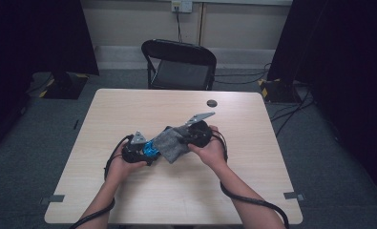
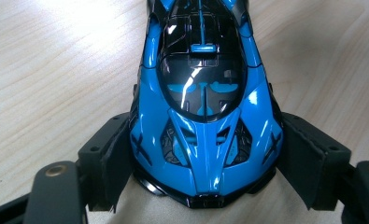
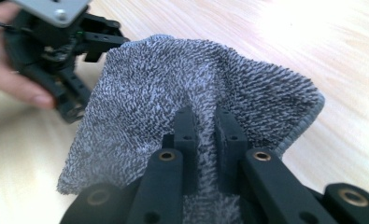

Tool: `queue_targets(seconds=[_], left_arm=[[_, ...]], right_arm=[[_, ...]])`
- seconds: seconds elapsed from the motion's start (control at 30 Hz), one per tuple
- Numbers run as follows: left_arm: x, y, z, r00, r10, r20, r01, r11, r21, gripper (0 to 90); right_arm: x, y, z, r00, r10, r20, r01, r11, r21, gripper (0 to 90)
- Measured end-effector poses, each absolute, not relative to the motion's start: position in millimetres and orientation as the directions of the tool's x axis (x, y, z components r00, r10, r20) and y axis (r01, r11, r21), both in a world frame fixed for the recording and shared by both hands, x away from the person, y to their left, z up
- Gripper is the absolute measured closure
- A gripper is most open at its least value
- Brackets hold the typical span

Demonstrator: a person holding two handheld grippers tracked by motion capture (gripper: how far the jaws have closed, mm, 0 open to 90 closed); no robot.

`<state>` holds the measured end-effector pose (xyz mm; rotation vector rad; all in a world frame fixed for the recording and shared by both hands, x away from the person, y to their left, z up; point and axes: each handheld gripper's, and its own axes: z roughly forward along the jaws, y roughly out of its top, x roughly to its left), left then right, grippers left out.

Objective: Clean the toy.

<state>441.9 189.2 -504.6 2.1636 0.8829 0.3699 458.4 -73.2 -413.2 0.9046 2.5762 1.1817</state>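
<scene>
high view overlooks table (image 1: 129, 191); tool views sit close.

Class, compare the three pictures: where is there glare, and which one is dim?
High view: dim, with dark room edges around the pale wooden table. Left gripper view: bright glare on the tabletop, streaks on the glossy blue toy car. Right gripper view: blown-out tabletop at upper right behind the grey terry cloth.

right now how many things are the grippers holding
2: a blue toy car clamped in the left hand-held gripper, and a grey cloth pinched in the right hand-held gripper, mid-table.
</scene>
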Motion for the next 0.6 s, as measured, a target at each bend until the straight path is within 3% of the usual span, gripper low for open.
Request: queue_targets(seconds=[0.6], left_arm=[[442,189,-505,0.72,0.694,-0.014,0.473,-0.477,0.741,24.0]], right_arm=[[483,-12,-439,-0.82,0.572,0.033,0.454,0.613,0.646,81.9]])
